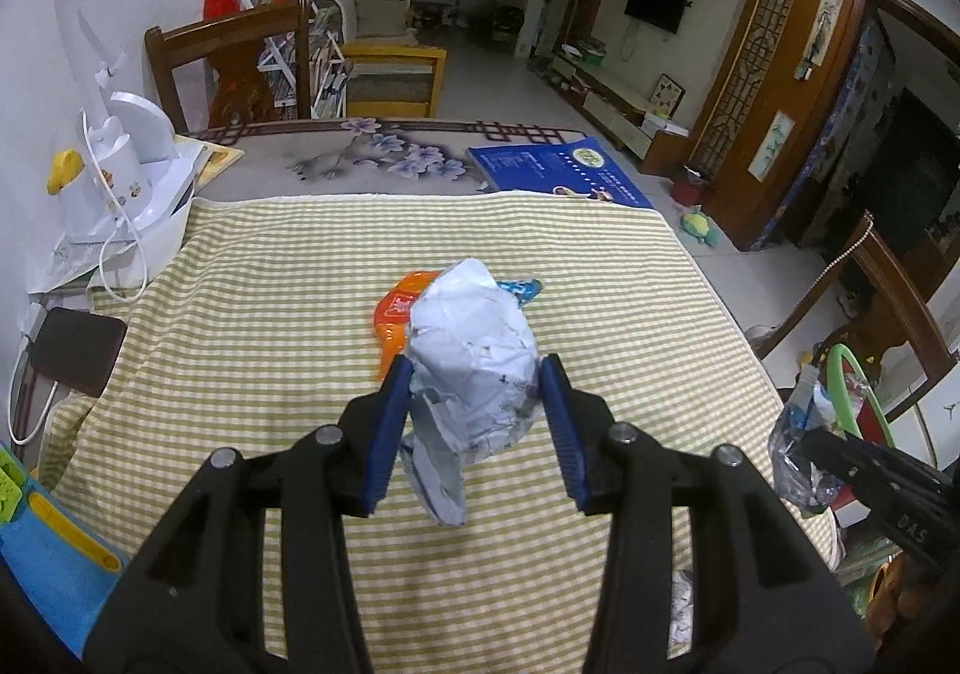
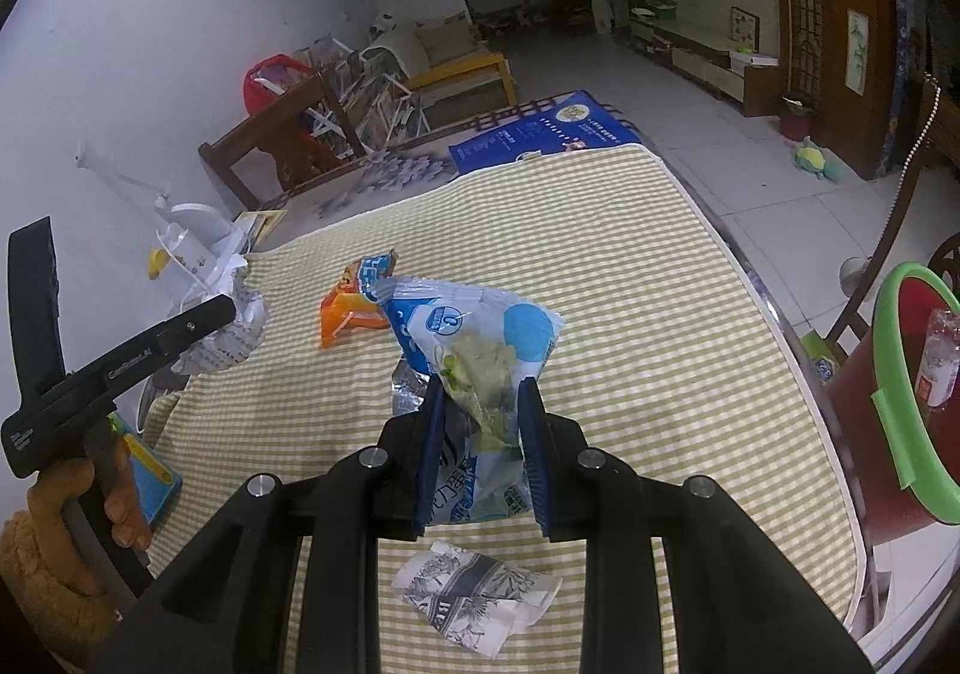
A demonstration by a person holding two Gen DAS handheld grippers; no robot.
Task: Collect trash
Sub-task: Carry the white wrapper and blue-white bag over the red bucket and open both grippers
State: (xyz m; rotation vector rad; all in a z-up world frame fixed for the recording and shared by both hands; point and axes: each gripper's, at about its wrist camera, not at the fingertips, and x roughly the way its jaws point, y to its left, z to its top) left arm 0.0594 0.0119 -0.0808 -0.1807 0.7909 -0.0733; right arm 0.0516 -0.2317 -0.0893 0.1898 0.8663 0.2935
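My left gripper (image 1: 477, 374) is shut on a crumpled grey-white paper wad (image 1: 474, 356) and holds it above the checked tablecloth (image 1: 270, 314). An orange wrapper (image 1: 393, 314) and a small blue wrapper (image 1: 522, 289) lie behind it. My right gripper (image 2: 483, 392) is shut on a blue-and-white snack bag (image 2: 474, 338), held above the cloth. The left gripper and its wad (image 2: 231, 338) also show at the left of the right wrist view. A printed paper scrap (image 2: 480, 602) lies below the right gripper. A red bin with a green rim (image 2: 900, 374) stands off the table's right edge.
A white appliance with a yellow part (image 1: 132, 176) and cords sits at the table's left. A blue book (image 1: 558, 173) lies at the far edge. Wooden chairs (image 1: 234, 62) stand behind the table and at the right. A blue toy (image 1: 42, 536) lies at the near left.
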